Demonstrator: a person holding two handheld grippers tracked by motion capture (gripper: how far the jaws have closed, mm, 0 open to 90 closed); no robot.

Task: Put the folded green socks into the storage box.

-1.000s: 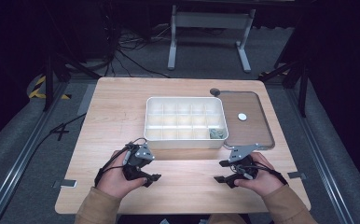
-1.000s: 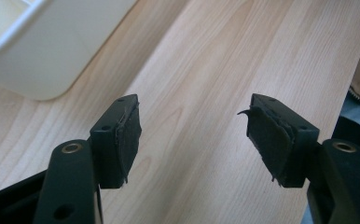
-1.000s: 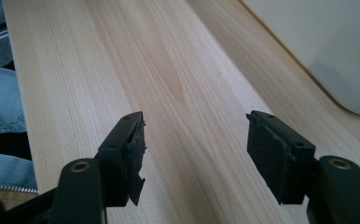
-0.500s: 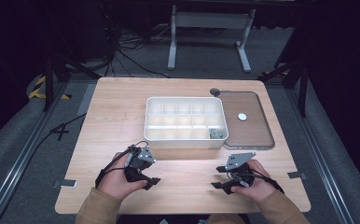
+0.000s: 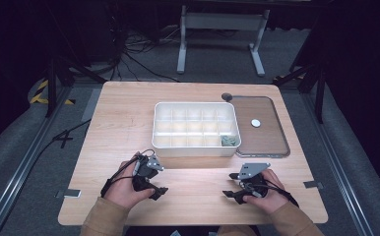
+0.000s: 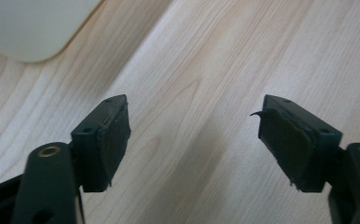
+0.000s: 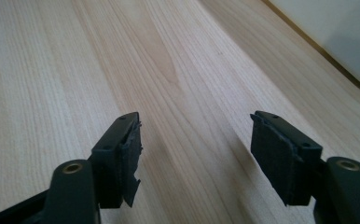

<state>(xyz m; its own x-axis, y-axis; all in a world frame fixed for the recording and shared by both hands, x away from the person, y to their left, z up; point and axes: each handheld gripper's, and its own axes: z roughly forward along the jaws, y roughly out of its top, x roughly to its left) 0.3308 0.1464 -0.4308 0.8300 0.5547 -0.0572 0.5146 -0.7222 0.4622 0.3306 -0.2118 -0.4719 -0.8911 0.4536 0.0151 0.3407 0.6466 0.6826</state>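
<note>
Nearest the person, the two grippers rest low over the front of the table (image 5: 114, 123), one in each hand, with bare wood between them. The left gripper (image 5: 159, 191) has its jaws spread wide with nothing between them; in the left gripper view they have just been opening further, and only wood grain lies in the gap. The right gripper (image 5: 229, 194) also has its jaws spread and holds nothing; its own view shows plain tabletop between the pads.

Just beyond both grippers sits one white divided box (image 5: 196, 150), its long axis running across the table from left to right. Its front wall is near the left gripper, whose view catches a rounded white corner (image 6: 29, 28) at upper left; the right gripper view catches another stretch of white wall (image 7: 336, 32) at upper right. So the box lies ahead of both, between their lines of reach.

Inside the box, one small greenish thing (image 5: 229, 141) lies in the front-row compartment at the right end; what it is I can't quite make out at this size. It lies ahead and a little to the left of the right gripper, which is clearly the nearer one, so I judge a reach for it would fall to the right hand, going forward over the front wall.

Farther right, touching the box's side, lies one brown tray (image 5: 271, 142) with one small white disc (image 5: 255, 123) on it, and one dark round knob (image 5: 227, 97) at its far left corner.
</note>
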